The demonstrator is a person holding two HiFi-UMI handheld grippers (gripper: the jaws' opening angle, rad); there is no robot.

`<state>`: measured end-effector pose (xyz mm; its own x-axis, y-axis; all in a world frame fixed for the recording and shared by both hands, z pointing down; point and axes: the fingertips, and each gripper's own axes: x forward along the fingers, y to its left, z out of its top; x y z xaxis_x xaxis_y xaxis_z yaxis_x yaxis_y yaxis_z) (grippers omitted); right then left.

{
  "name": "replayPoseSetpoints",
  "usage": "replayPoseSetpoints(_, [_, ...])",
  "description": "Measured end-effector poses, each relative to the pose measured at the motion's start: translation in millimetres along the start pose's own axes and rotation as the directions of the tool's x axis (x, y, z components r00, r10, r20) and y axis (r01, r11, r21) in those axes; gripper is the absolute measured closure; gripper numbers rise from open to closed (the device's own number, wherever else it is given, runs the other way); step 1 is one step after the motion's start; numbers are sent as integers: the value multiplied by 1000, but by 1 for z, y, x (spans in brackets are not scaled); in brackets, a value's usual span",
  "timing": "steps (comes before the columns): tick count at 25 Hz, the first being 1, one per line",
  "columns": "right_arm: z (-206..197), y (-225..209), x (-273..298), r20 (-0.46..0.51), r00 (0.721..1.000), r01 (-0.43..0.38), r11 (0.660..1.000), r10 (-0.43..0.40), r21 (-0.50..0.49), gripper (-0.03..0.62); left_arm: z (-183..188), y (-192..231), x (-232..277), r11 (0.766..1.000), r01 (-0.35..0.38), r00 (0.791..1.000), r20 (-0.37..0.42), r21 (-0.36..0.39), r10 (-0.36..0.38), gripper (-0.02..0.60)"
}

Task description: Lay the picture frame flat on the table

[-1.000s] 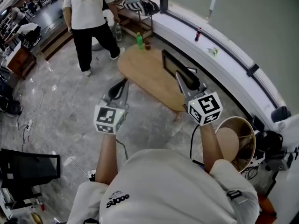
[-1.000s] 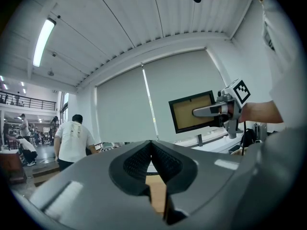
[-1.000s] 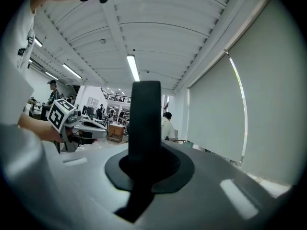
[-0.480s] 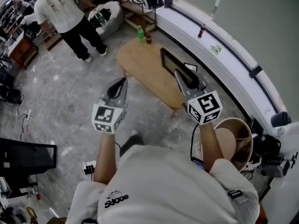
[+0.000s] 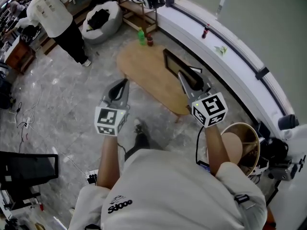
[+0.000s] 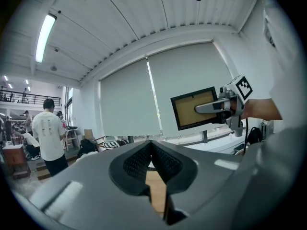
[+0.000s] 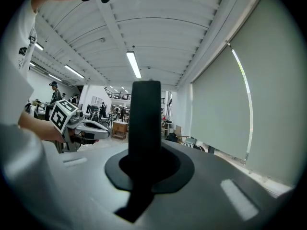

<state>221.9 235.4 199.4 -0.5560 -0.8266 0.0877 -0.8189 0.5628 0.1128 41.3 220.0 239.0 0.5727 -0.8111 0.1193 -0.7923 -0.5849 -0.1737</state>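
The picture frame (image 5: 173, 63) is black-edged with a brown back. It stands upright on edge, held over the right end of the oval wooden table (image 5: 144, 68). My right gripper (image 5: 182, 76) is shut on its near edge. In the right gripper view the frame's edge (image 7: 146, 123) rises as a dark bar out of the shut jaws. From the left gripper view the frame (image 6: 192, 110) appears at the upper right, with the right gripper (image 6: 204, 108) clamped on it. My left gripper (image 5: 125, 82) hangs shut and empty off the table's near left side, apart from the frame.
A green bottle (image 5: 142, 37) and a dark bottle (image 5: 150, 41) stand at the table's far end. A person (image 5: 53, 18) stands at the far left by a beanbag (image 5: 100, 20). A white curved ledge (image 5: 230, 56) runs behind the table. A round wicker stool (image 5: 240, 147) sits at my right.
Both grippers have edged forward and slightly down toward the table, the frame still in the right one. The person in the background has walked off to the left.
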Motion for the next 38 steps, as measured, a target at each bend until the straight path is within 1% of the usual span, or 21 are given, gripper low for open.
replayPoseSetpoints(4, [-1, -11, 33, -4, 1000, 3, 1000, -3, -3, 580, -1, 28, 25, 1000, 5, 1000, 6, -4, -5, 572])
replayPoseSetpoints(13, [13, -34, 126, 8, 1000, 30, 1000, -30, 5, 580, -5, 110, 84, 1000, 25, 1000, 1, 4, -25, 572])
replayPoseSetpoints(18, [16, -45, 170, -3, 999, 40, 999, -40, 6, 580, -11, 151, 113, 999, 29, 1000, 7, -31, -29, 572])
replayPoseSetpoints(21, [15, -50, 193, -9, 999, 44, 999, -44, 14, 580, -14, 173, 124, 998, 19, 1000, 2, -54, -19, 573])
replayPoseSetpoints(26, [12, -54, 231, -19, 999, 37, 999, -36, 28, 580, -23, 205, 140, 998, 22, 1000, -9, -51, -22, 572])
replayPoseSetpoints(30, [10, -52, 260, -30, 999, 36, 999, -35, 34, 580, -29, 232, 148, 998, 27, 1000, -11, -64, -28, 572])
replayPoseSetpoints(34, [4, -51, 289, -44, 998, 37, 999, -35, 39, 580, -43, 255, 160, 996, 41, 999, -27, -81, -43, 574])
replayPoseSetpoints(38, [-3, -51, 317, -62, 997, 44, 998, -41, 44, 580, -58, 277, 171, 996, 56, 997, -41, -70, -59, 574])
